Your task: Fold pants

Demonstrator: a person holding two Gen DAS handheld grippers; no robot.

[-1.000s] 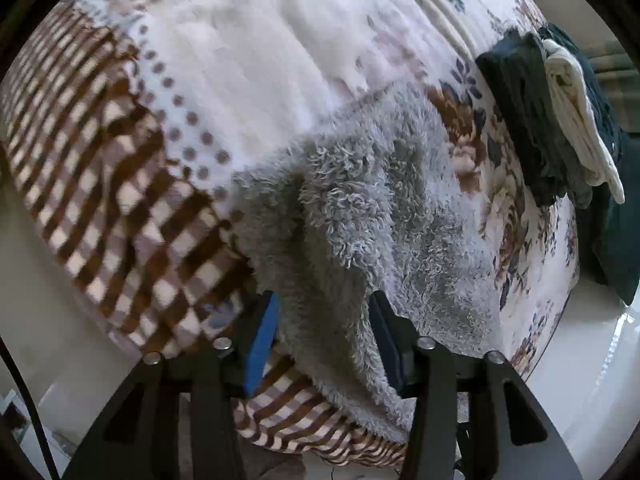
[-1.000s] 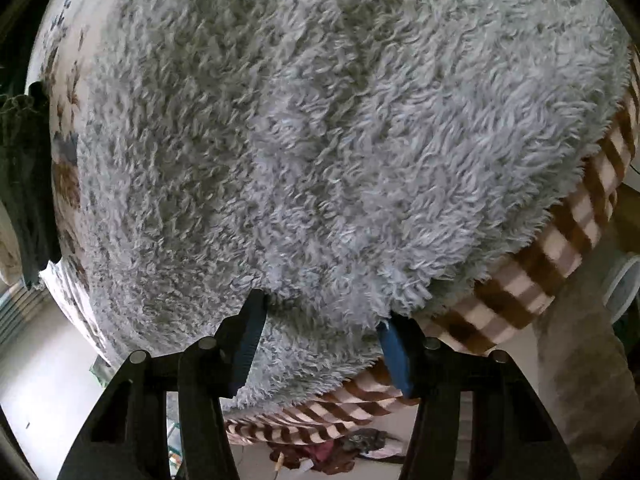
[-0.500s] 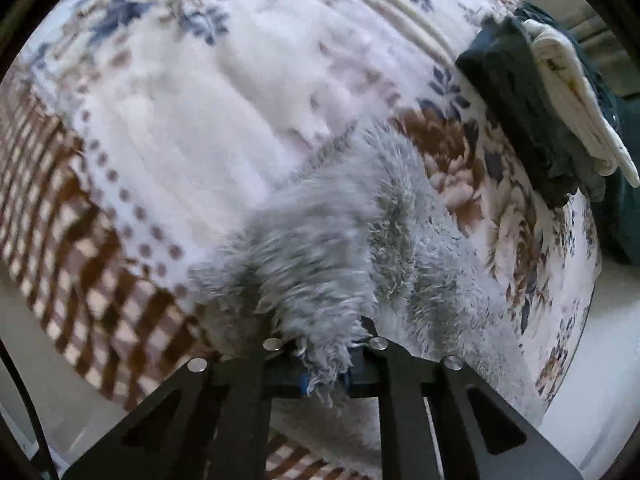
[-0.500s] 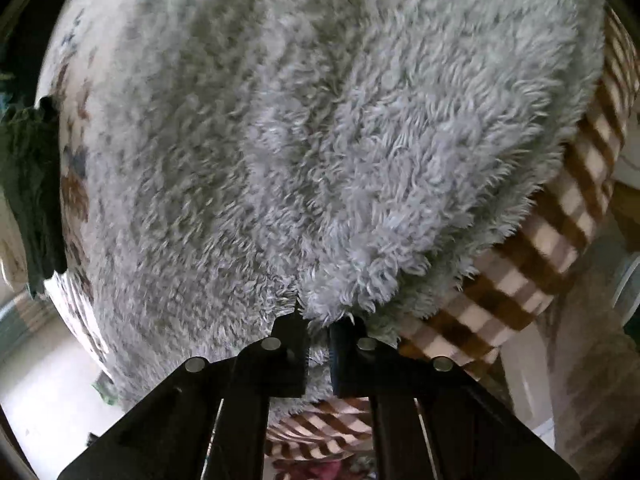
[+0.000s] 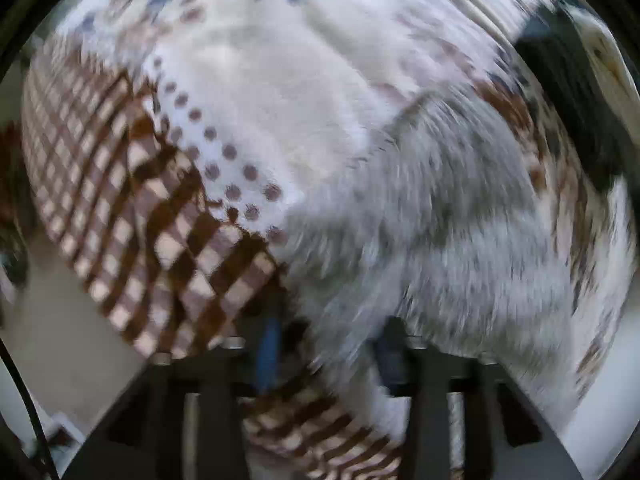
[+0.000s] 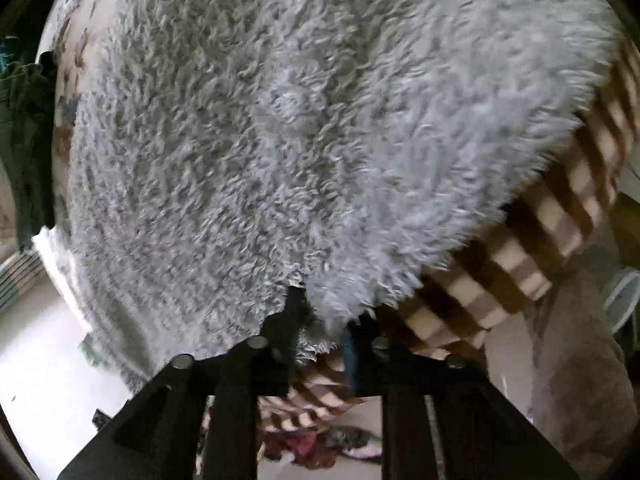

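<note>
Two sets of tongs work the bed's near edge. My left tongs (image 5: pixel 326 344) have just been opening; they stand released, the grey fleece pants (image 5: pixel 460 220) lying by the right finger, not pinched. The pants sprawl over the patterned blanket (image 5: pixel 160 220), near its checked border, I judge so I can fold them flat. My right tongs (image 6: pixel 320 332) have also just been opening, a fleece lobe between unpressing fingers.
</note>
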